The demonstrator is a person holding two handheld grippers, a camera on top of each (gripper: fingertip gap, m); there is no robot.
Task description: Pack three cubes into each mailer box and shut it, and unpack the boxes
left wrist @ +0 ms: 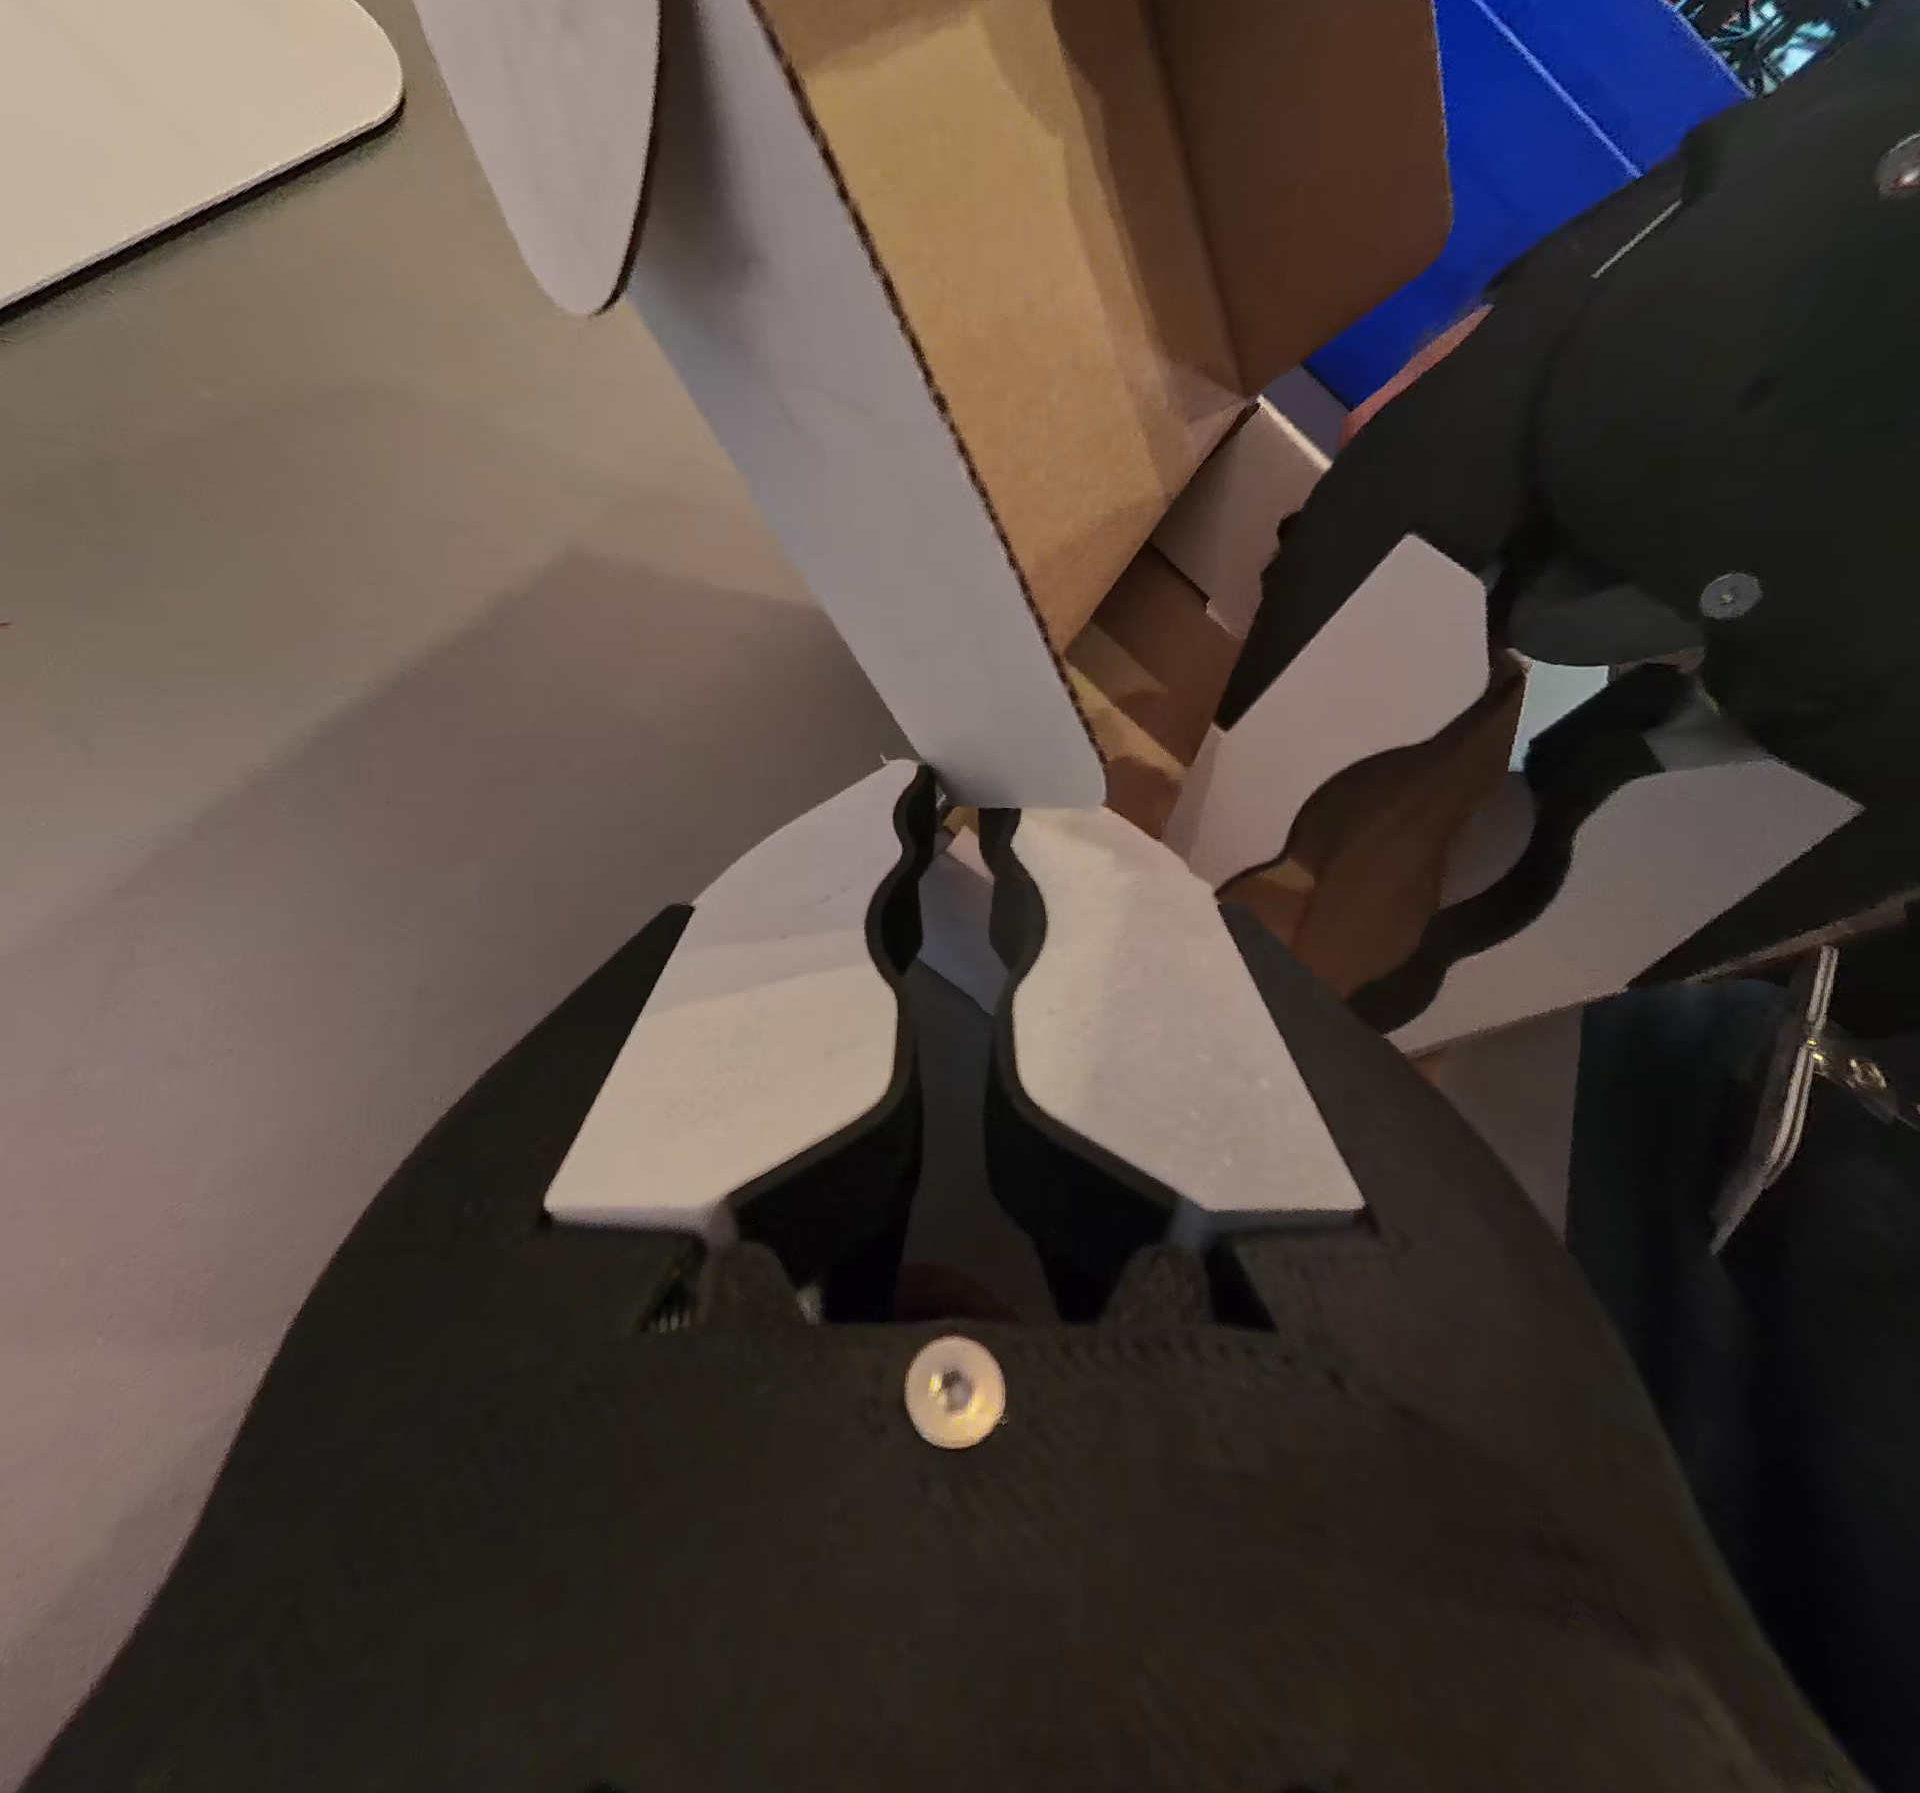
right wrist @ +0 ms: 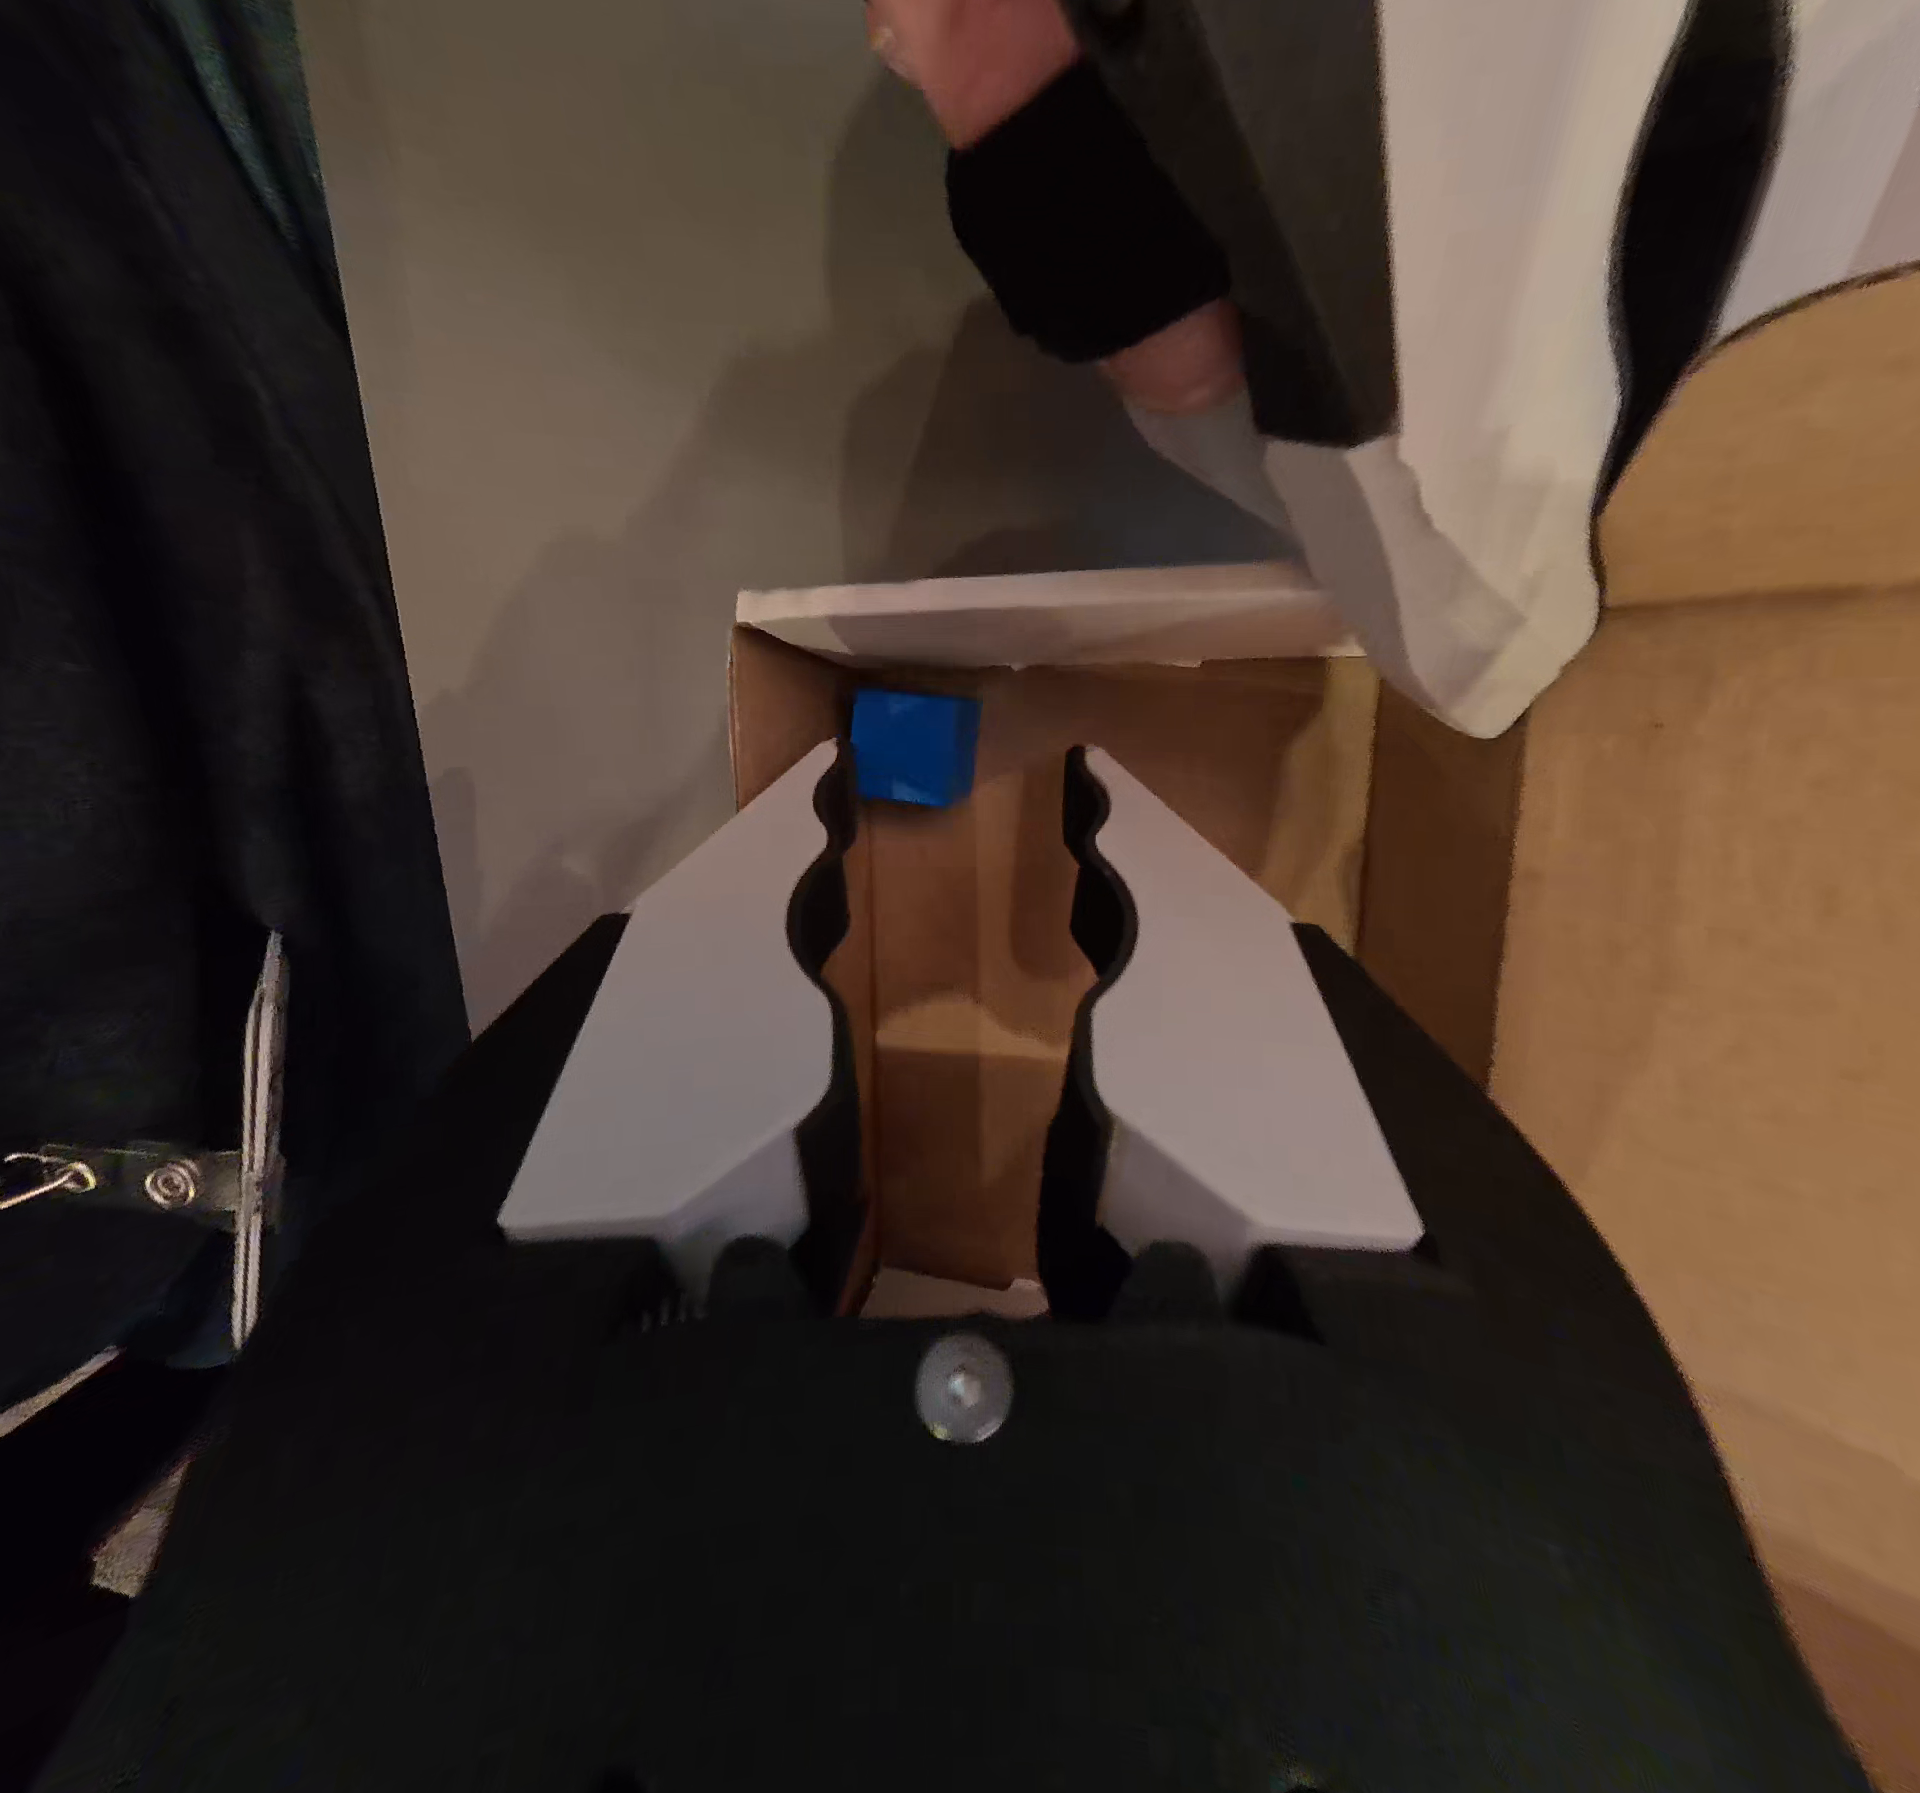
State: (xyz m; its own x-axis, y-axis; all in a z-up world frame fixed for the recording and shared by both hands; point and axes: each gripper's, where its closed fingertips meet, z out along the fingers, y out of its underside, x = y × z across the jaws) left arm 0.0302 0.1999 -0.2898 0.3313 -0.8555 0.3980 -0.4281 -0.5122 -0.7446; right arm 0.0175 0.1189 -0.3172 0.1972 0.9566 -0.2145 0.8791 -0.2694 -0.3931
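A mailer box (left wrist: 790, 413), white outside and brown inside, stands open on the grey table with its lid raised. My left gripper (left wrist: 956, 808) is shut on a thin white edge of the box at its near corner. My right gripper (right wrist: 956, 767) is open, with its fingers reaching down inside the box (right wrist: 1039, 616). A blue cube (right wrist: 914, 746) lies in the far left corner of the box floor, just ahead of my right gripper's left fingertip and not gripped. The right gripper also shows in the left wrist view (left wrist: 1340, 850), open over the box. No other cubes are in view.
A blue bin (left wrist: 1538, 112) stands behind the box. A white board (left wrist: 156, 81) lies at the far left on the grey table (left wrist: 312, 704). A person's hand (right wrist: 966, 8) holds the left gripper, and dark clothing (right wrist: 156, 600) is close on the left.
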